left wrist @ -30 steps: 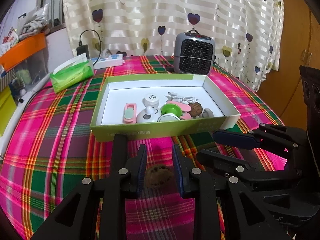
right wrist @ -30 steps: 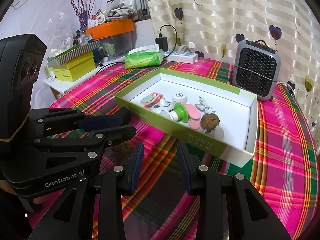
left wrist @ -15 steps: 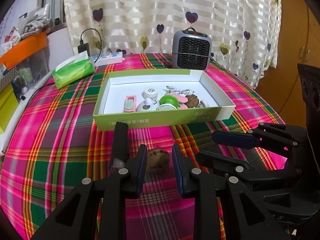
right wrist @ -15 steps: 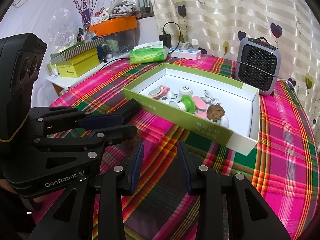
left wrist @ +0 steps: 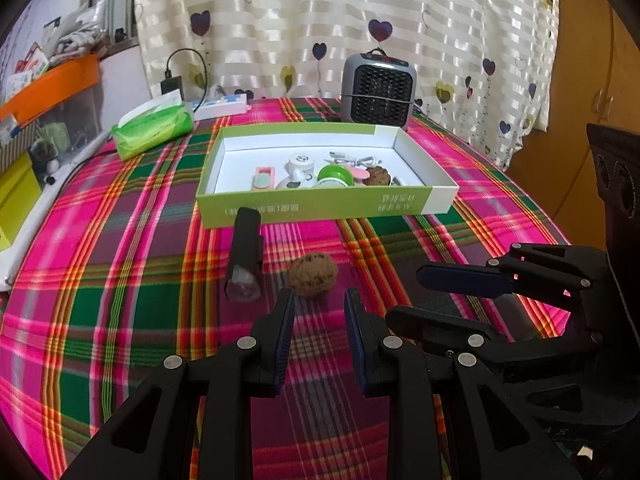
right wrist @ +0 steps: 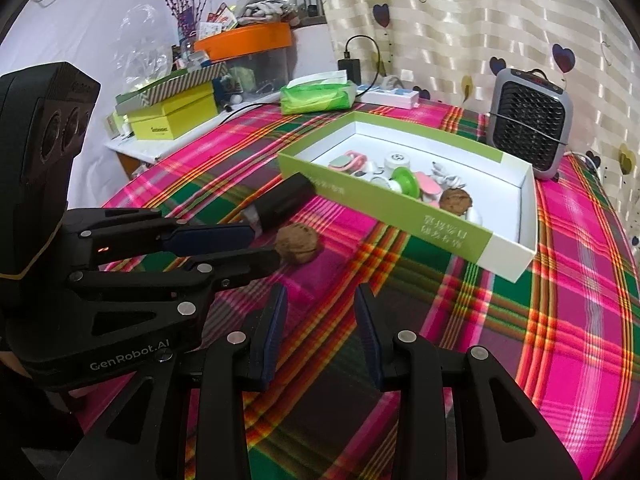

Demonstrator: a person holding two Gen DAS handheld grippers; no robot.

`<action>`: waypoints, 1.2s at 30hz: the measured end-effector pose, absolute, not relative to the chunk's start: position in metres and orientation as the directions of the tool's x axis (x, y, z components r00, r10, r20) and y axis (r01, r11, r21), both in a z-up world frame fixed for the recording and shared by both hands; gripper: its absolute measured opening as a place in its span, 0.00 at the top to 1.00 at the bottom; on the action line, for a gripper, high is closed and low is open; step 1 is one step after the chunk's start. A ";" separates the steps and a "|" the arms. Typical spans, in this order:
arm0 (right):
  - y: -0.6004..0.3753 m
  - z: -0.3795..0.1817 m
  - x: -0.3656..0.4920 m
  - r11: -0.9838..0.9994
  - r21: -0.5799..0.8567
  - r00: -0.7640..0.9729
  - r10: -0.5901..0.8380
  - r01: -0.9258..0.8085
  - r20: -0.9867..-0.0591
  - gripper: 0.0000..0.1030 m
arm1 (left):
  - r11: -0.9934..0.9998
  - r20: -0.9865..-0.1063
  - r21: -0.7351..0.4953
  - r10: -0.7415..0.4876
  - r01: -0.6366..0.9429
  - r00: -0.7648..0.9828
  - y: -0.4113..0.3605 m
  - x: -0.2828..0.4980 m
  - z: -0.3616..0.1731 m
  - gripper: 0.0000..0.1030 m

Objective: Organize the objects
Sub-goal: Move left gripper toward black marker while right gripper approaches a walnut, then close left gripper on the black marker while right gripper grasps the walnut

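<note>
Left gripper (left wrist: 318,296): jaws apart, holding nothing.
Brown wrinkled walnut (left wrist: 313,276): lies on the pink-and-green plaid tablecloth (left wrist: 120,280), just ahead of the left fingertips — not between them.
Black cylindrical flashlight (left wrist: 244,254): lies just beside the walnut, between it and the box.
Green-and-white shallow cardboard box (left wrist: 320,206): beyond both, holding a second walnut and small items.
Right gripper (right wrist: 320,300): jaws apart, empty — walnut ahead to its left.

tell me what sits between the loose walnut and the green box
Nothing: in the left wrist view only bare plaid tablecloth lies between the walnut and the green box; the black flashlight lies off to the side.
</note>
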State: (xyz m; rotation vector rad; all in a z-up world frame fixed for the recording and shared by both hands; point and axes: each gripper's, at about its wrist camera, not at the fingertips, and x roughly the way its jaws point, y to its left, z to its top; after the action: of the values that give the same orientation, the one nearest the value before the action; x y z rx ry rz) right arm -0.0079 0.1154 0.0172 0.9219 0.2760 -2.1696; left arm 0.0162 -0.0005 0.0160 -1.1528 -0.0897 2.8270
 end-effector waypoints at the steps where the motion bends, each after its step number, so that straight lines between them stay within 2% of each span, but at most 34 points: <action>1: 0.115 0.017 -0.007 -0.692 0.087 -0.456 -0.559 0.717 -0.692 0.65 | -0.994 -0.695 -0.091 0.105 -0.057 -0.711 -0.001 0.019 0.015 0.78; 6: 0.112 0.016 -0.001 -0.673 0.085 -0.442 -0.570 0.735 -0.693 0.65 | -0.994 -0.694 -0.096 0.103 -0.050 -0.712 -0.005 0.027 0.014 0.78; 12: 0.108 0.015 0.001 -0.666 0.086 -0.431 -0.570 0.741 -0.699 0.58 | -0.993 -0.690 -0.110 0.102 -0.035 -0.716 -0.014 0.030 0.015 0.77; 24: 0.100 0.013 -0.008 -0.669 0.114 -0.409 -0.571 0.734 -0.712 0.58 | -0.993 -0.690 -0.116 0.067 0.018 -0.721 -0.038 0.020 0.014 0.76; 36: 0.078 0.012 -0.026 -0.670 0.096 -0.408 -0.552 0.736 -0.727 0.58 | -0.990 -0.689 -0.141 0.083 0.021 -0.720 -0.054 0.008 0.014 0.76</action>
State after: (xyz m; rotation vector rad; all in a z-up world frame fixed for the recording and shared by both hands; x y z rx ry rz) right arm -0.0260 0.0781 0.0119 0.9711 0.3068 -2.1130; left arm 0.0085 -0.0544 0.0140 -1.1612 -0.2165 2.8751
